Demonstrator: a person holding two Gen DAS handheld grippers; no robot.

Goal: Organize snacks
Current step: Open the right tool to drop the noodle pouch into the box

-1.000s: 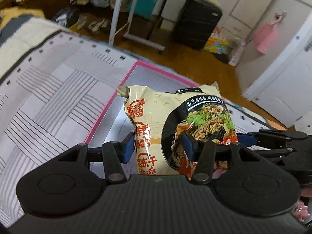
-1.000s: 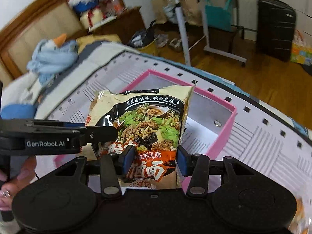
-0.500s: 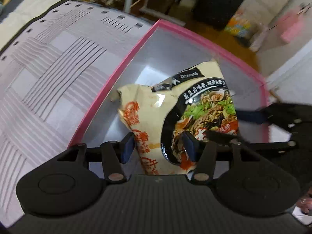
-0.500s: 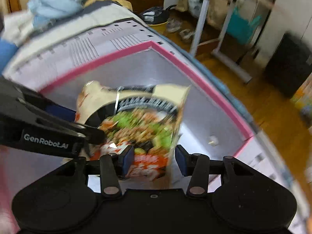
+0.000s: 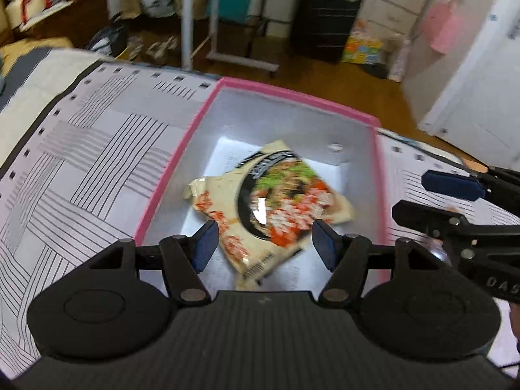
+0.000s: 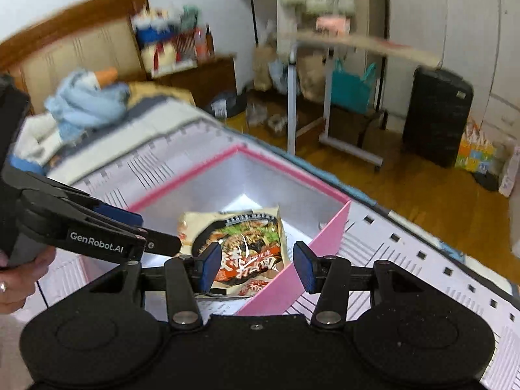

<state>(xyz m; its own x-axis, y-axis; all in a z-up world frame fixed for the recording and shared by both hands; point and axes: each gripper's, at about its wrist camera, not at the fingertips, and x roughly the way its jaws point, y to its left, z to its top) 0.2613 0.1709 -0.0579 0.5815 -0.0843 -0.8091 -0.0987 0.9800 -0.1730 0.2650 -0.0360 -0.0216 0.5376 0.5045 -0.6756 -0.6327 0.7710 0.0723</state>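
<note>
Two noodle packets lie loose inside a pink box [image 5: 169,165] with a silver lining. A cream packet [image 5: 211,208] sits under a packet with a black bowl picture [image 5: 282,198]; the latter also shows in the right wrist view [image 6: 247,243]. My left gripper [image 5: 265,247] is open and empty above the box's near end. My right gripper [image 6: 258,265] is open and empty over the box's pink wall [image 6: 292,279]. The right gripper also shows at the right of the left wrist view [image 5: 455,195]; the left gripper shows at the left of the right wrist view [image 6: 130,230].
The box stands on a bed with a white line-patterned cover [image 5: 81,149]. Beyond it are a wooden floor, a black suitcase [image 5: 325,16], a white rolling stand [image 6: 325,97] and a blue plush toy [image 6: 84,100] by the headboard.
Both grippers held the packets upright over the box, then opened. The packets dropped and now lie in the box. Both grippers have lifted and pulled back.
</note>
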